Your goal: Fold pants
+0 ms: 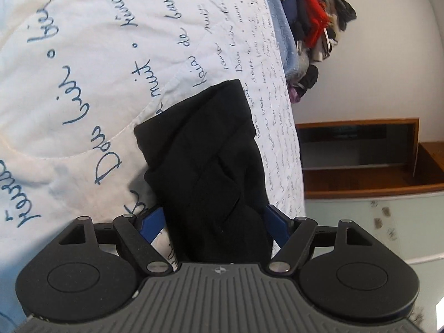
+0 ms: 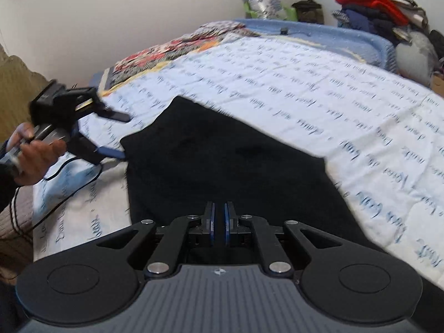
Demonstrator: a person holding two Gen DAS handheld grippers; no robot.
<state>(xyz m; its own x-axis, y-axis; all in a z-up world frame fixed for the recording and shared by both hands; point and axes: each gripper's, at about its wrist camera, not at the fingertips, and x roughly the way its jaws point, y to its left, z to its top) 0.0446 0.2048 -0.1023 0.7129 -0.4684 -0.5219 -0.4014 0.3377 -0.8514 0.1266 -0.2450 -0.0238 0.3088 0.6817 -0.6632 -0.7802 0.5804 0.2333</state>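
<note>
Black pants (image 2: 222,161) flat on script-print quilt (image 2: 319,97), left gripper (image 2: 119,136) jaws spread wide around pants' left edge, right gripper (image 2: 219,222) pressed together, pinching near pants edge
</note>
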